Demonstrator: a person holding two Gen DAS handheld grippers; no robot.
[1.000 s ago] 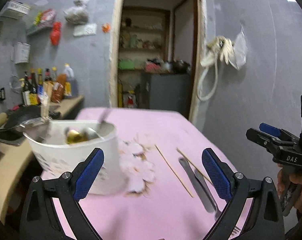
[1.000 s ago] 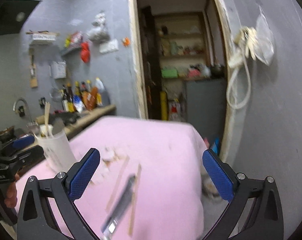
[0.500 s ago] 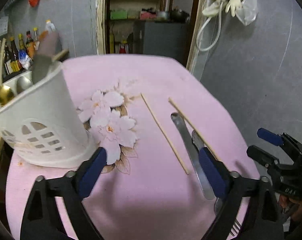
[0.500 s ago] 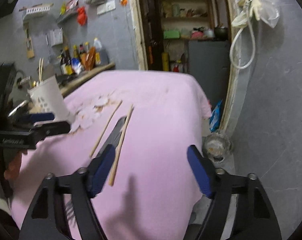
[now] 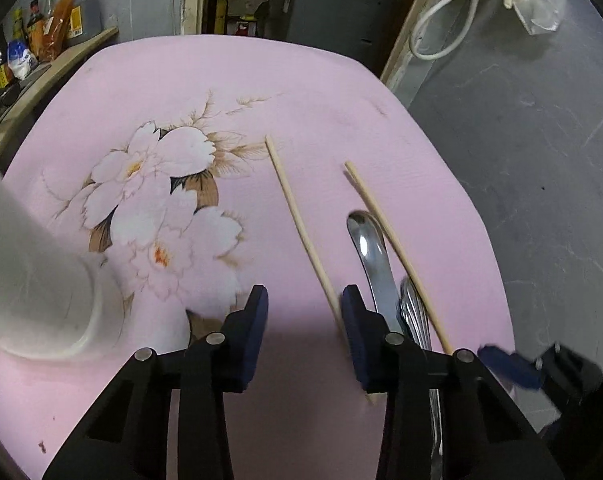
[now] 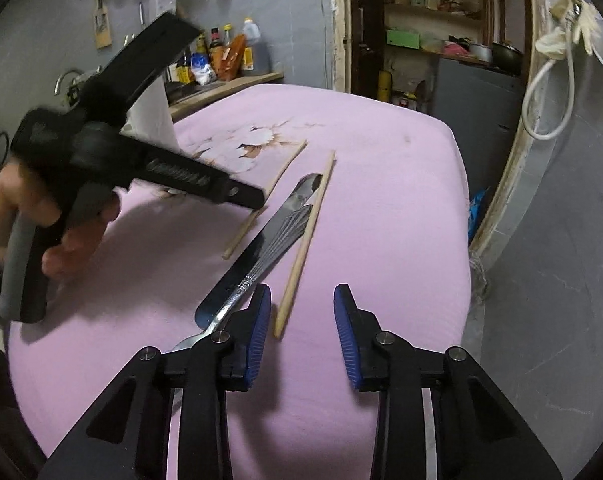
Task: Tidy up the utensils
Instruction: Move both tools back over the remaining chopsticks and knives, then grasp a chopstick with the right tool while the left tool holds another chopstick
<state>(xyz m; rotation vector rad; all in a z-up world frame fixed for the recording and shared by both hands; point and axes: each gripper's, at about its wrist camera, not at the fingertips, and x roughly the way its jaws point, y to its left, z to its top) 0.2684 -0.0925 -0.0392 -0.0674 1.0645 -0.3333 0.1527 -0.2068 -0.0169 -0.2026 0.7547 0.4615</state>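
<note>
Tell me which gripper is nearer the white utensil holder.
Left. The left gripper hovers over the cloth just beside the white utensil holder. The right gripper is across the table, by the far chopstick.

Knife (image 5: 375, 276), fork (image 5: 415, 312) between two chopsticks (image 5: 301, 224).
</note>
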